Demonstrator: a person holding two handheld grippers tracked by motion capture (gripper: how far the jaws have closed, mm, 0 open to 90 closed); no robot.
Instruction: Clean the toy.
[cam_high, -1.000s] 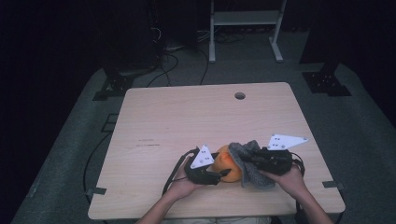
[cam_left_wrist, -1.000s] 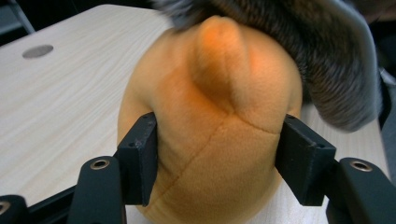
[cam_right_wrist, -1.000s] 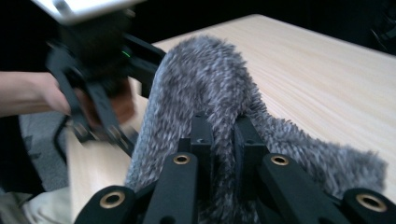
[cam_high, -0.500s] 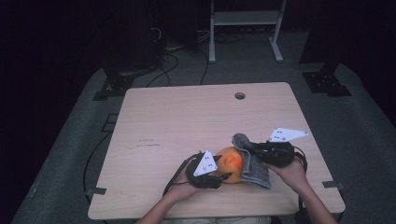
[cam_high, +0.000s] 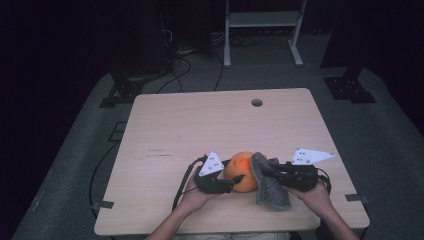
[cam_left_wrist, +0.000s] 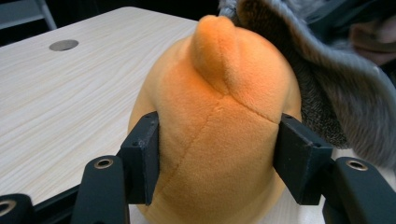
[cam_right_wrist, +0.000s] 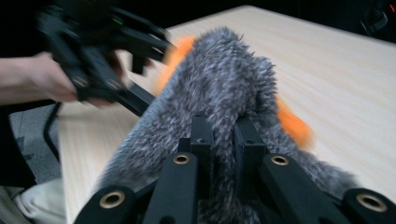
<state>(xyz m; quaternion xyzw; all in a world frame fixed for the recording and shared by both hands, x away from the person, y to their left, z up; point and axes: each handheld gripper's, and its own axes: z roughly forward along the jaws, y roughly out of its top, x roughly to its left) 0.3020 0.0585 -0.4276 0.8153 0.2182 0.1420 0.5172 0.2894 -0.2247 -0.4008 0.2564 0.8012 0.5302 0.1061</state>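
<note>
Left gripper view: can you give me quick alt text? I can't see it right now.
The left gripper clamps an orange plush toy between its two black jaws, just above the pale wooden table. A grey furry cloth drapes against the toy's upper right side.

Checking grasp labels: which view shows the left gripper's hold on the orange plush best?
Left gripper view: both jaws press the orange plush sides, close up. High view shows it small between the grippers; right gripper view shows blurred orange behind the grey cloth.

A pale wooden table (cam_high: 175, 130) with a round hole (cam_high: 257, 102); white stand (cam_high: 260, 20) behind
</note>
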